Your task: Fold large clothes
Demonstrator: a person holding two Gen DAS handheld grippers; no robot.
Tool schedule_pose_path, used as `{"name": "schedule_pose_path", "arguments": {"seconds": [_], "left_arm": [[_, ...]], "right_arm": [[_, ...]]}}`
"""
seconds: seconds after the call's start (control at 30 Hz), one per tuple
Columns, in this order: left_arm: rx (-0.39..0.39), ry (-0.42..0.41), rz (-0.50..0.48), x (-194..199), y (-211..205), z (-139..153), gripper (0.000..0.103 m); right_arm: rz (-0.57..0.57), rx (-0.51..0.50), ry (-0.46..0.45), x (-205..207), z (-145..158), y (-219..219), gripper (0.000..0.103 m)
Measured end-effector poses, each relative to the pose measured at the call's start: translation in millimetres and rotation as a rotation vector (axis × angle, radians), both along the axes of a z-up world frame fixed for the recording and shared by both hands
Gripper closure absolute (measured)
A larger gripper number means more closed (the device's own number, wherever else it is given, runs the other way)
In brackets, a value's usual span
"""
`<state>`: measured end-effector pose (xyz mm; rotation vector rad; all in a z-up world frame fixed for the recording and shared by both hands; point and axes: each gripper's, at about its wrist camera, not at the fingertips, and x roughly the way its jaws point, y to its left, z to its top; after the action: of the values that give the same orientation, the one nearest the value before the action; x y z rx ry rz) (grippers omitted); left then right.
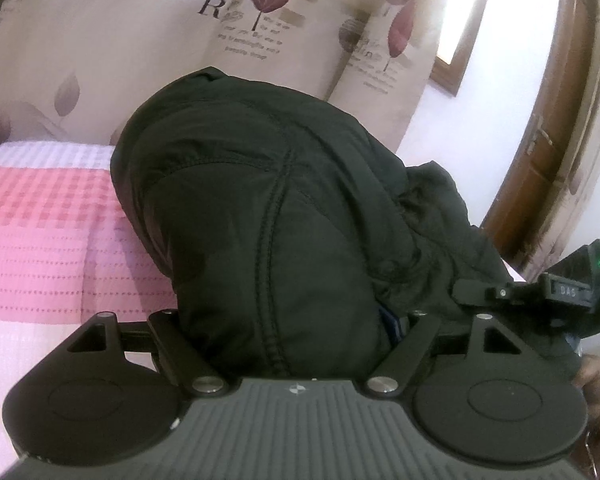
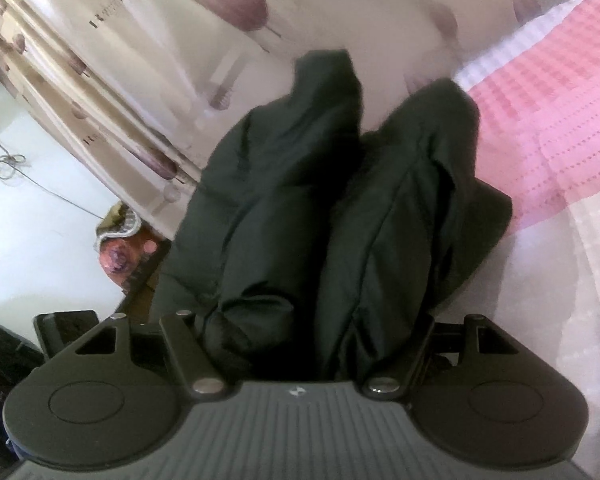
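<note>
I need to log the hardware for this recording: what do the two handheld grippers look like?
Both match: the left gripper and right gripper are matte black, each with a ribbed grey centre plate bearing a small star mark, round discs either side, and silver pivot bolts on the linkage arms.

You see dark jacket [image 1: 268, 208]: matt quilted cloth, stitched seams. Bedspread [image 1: 40, 232], left of frame: pink-white waffle weave. Curtain [image 1: 148, 40], top: smooth printed cloth. Door [image 1: 540, 160], right: glossy brown wood. Left gripper [image 1: 288, 328]: matt black plastic, shiny metal pins.

Bedroom surroundings, non-task items.
Pink-and-white checked bedspread [image 1: 40, 216] is spread flat; leaf-printed curtain [image 1: 148, 40] is hung behind it; brown wooden door [image 1: 540, 168] is seen beside; cable [image 2: 40, 188] is draped along white wall [image 2: 28, 240].
</note>
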<state>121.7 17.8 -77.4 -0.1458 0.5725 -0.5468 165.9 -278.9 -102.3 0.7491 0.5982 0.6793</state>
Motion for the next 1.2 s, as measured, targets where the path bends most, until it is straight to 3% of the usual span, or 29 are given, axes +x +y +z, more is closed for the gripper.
{"name": "schedule_pose_path", "arguments": {"seconds": [0.43,0.9,1.03,1.2], "left_arm": [[-0.022,0.008,0.039,-2,13,-19,0.014],[-0.014,-0.035,0.060,-6,15,-30,0.004],[-0.021,-0.030,0.073,-7,16,-30,0.004],[-0.026,-0.023,0.072,-7,18,-30,0.003]], "right_arm": [[-0.029,-0.226,-0.055,-4,-3,22,0.023],[-0.063,-0.266,-0.023,-3,-9,27,0.007],[-0.123,-0.345,-0.110,-18,23,21,0.007],[-0.162,-0.405,-0.337,-32,93,26,0.007]]}}
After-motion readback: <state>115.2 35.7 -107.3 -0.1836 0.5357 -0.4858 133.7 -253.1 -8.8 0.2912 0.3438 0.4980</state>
